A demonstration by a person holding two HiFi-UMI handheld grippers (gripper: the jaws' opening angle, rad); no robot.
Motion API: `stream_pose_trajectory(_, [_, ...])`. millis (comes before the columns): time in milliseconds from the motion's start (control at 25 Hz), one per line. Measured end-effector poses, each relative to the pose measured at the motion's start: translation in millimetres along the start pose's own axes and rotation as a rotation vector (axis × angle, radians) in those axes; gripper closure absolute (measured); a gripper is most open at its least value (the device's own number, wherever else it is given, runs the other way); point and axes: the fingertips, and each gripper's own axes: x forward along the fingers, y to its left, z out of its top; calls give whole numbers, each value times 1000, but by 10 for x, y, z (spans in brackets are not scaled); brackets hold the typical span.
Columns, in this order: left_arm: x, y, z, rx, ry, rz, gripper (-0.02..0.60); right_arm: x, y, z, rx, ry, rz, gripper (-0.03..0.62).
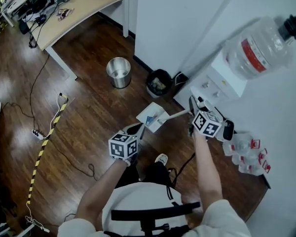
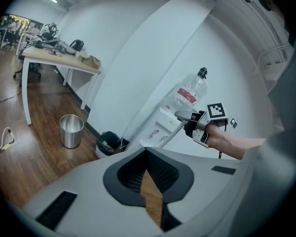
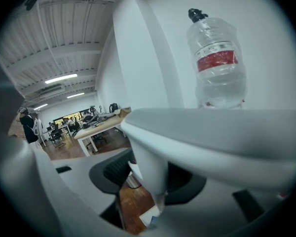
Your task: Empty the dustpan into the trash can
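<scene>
Head view, from the left: the steel bin (image 1: 119,72) stands on the wood floor (image 1: 89,112) near the desk (image 1: 84,9), well apart from both of your tools. Your left gripper (image 1: 137,129) sits just beside the near corner of the dustpan (image 1: 159,111). The left gripper view shows its jaws drawn together at the tips, with only floor seen through the slit behind them, so it carries nothing. The white dustpan hangs in the air roughly level, with blue and pale scraps lying in it, so nothing has been tipped out yet. Past it the black bin (image 1: 159,83) sits against the wall, just beside the water cooler (image 1: 214,85). The pan is near that bin but not over its mouth. Your right gripper (image 1: 191,113) is clamped on the dustpan's handle (image 1: 177,114), and the white shaft fills the gap between its jaws in the right gripper view. I judge you to be at the carrying step. What's left is to bring the pan over a bin, though I cannot tell which of the two, and tilt it.
</scene>
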Motion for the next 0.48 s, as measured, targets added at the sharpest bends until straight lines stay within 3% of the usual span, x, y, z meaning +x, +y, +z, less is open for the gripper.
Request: stream_pose_trajectory(480, [-1056,1342,549,-60,-102,96,586,487,1598,959,-101,-6,143,388])
